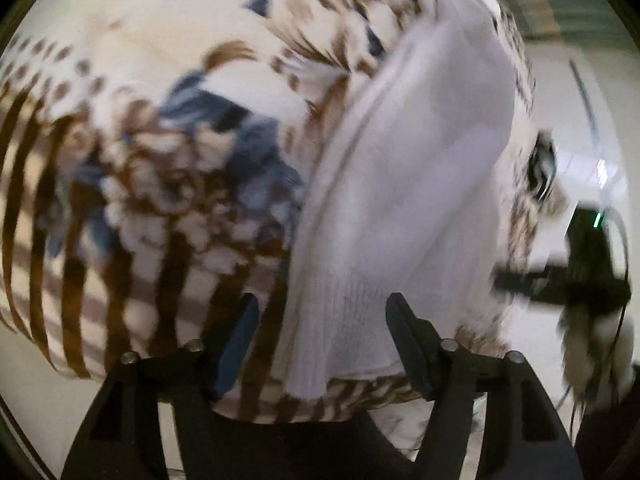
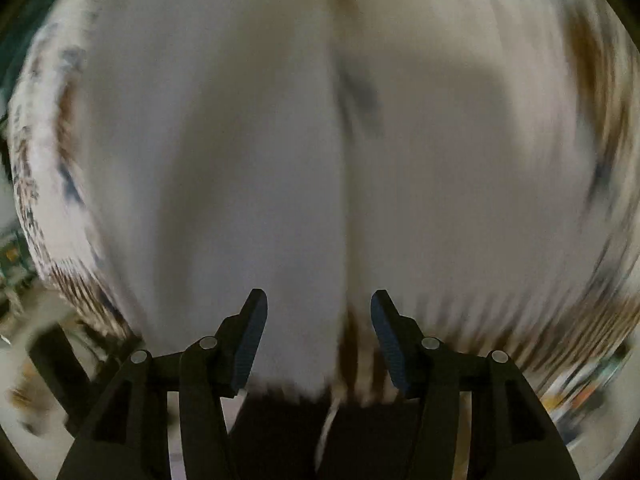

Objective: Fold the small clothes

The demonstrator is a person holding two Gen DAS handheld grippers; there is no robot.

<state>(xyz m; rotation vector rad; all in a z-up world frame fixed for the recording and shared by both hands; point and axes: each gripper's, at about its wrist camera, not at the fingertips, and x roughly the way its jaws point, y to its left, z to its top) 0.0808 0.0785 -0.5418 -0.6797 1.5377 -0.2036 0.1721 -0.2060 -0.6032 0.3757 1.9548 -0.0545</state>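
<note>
A white sock (image 1: 404, 184) lies lengthwise on a patterned cloth (image 1: 160, 160) with brown stripes and blue blotches. My left gripper (image 1: 322, 332) is open; the sock's ribbed cuff end lies between its fingers, and I cannot tell if they touch it. In the right wrist view, white sock fabric (image 2: 240, 160) fills most of the frame, heavily blurred. My right gripper (image 2: 318, 332) is open, its fingers straddling the near edge of the white fabric. The other gripper shows as a dark shape at the right of the left wrist view (image 1: 576, 276).
The patterned cloth (image 2: 592, 80) shows around the white fabric in the right wrist view. A pale floor or surface (image 1: 580, 120) lies beyond the cloth at the right. Cluttered colourful items (image 2: 584, 392) sit at the lower right edge.
</note>
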